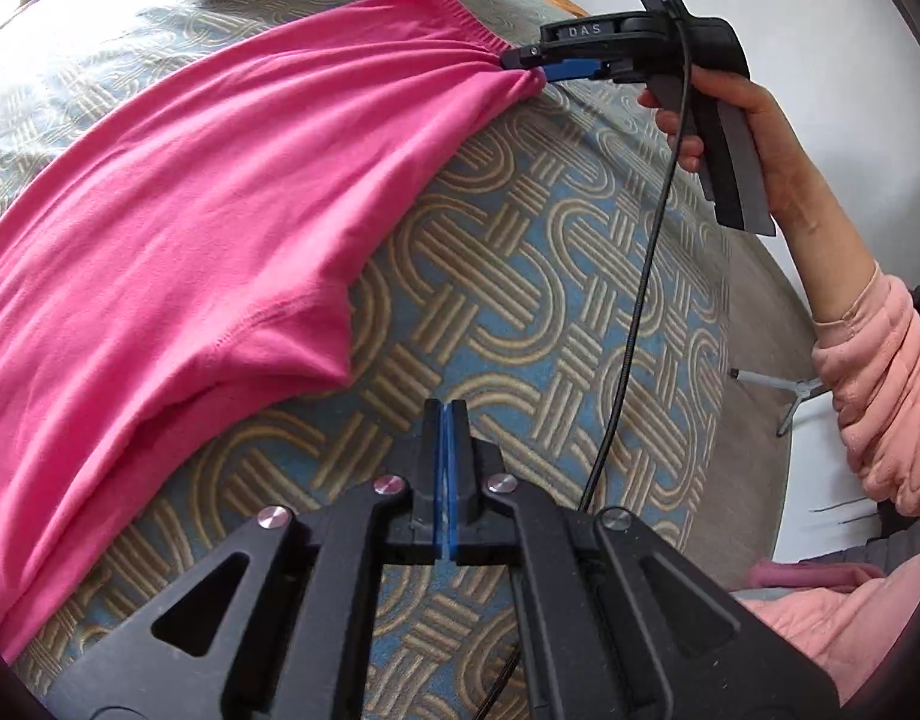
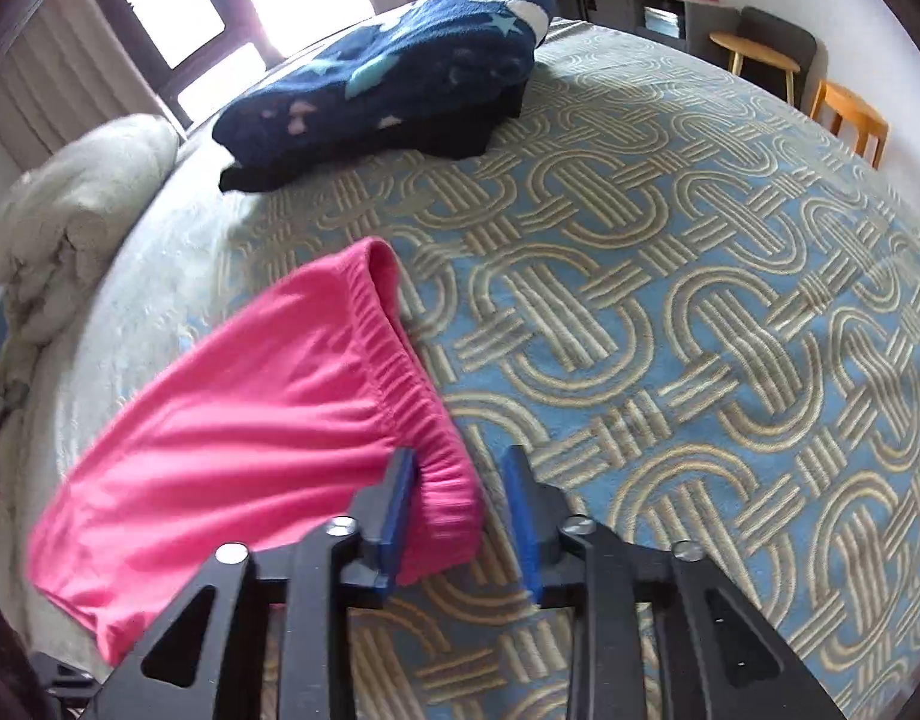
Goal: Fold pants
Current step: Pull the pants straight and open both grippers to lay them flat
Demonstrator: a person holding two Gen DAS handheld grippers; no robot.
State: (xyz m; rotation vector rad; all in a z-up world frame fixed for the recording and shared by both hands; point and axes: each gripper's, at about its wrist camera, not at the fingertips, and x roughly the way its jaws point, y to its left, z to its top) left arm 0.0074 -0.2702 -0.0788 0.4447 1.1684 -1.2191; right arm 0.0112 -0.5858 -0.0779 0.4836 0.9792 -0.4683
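Though spread lengthwise, pink pants (image 1: 178, 228), waistband toward right gripper (image 2: 460, 516).

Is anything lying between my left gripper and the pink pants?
Nothing visible. Only patterned bedspread separates the left gripper from the pink pants; the black cable hangs off to its right.

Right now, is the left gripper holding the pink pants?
No, the left gripper is shut on nothing over the patterned bedspread, beside the pink pants.

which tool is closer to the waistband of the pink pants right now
Right. The right tool is open with the waistband between its fingers. The left tool is shut over bare bedspread, well away, nearer the crotch.
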